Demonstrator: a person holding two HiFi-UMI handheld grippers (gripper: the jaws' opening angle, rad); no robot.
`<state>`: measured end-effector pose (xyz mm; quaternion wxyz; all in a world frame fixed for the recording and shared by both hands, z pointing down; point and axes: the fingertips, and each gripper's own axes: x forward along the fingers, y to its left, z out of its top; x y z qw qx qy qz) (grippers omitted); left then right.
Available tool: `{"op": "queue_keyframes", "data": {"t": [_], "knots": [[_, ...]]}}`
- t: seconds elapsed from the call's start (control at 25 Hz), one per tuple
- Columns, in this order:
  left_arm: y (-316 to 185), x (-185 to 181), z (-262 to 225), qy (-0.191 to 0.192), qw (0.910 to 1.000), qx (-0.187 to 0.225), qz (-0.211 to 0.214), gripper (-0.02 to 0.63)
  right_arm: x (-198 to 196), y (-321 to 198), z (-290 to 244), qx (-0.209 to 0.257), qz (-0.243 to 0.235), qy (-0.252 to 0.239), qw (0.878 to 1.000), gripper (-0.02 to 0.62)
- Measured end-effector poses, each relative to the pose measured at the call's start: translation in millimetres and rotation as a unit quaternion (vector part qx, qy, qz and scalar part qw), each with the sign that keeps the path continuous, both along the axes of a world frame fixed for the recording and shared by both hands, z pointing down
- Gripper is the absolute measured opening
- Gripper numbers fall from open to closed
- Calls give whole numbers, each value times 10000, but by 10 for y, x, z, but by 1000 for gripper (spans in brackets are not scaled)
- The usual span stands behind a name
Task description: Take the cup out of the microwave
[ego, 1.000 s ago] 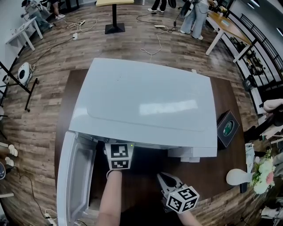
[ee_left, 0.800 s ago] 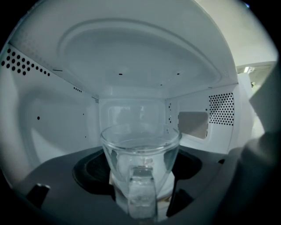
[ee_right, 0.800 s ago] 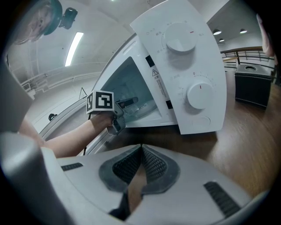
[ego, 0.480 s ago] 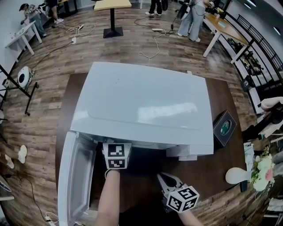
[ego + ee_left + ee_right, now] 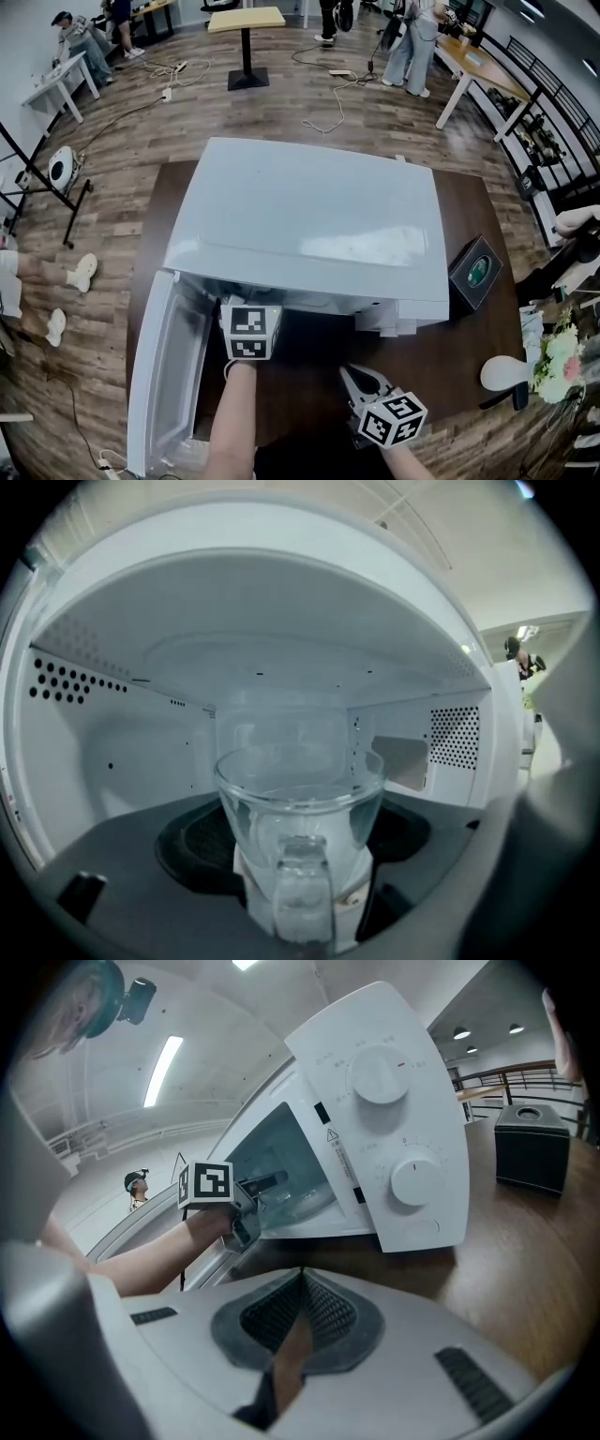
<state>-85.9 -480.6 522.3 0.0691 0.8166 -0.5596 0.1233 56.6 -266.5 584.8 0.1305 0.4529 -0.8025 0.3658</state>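
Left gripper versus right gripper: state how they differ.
The left gripper reaches into the microwave; the right gripper hangs outside, over the table. The left gripper's jaws hold the cup between them; the right gripper's jaws are together, empty. Both carry marker cubes.

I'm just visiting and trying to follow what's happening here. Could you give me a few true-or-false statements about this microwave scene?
1. The microwave has its door closed. False: the door stands open.
2. The cup is clear glass. True.
3. The right hand-held gripper holds the cup. False: its jaws are shut on nothing; the left hand-held gripper has the cup between its jaws.
4. A black box sits on the table beside the microwave. True.
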Motion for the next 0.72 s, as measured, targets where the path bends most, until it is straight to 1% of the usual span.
{"op": "queue_keyframes", "data": {"t": [0.32, 0.72], "knots": [[212, 11, -109, 55, 10000, -7, -39, 382, -8, 94, -143, 142, -25, -116, 9998, -5], [644, 117, -190, 133, 9998, -101, -52, 382, 118, 221, -264, 259, 41, -253, 9993, -5]]}}
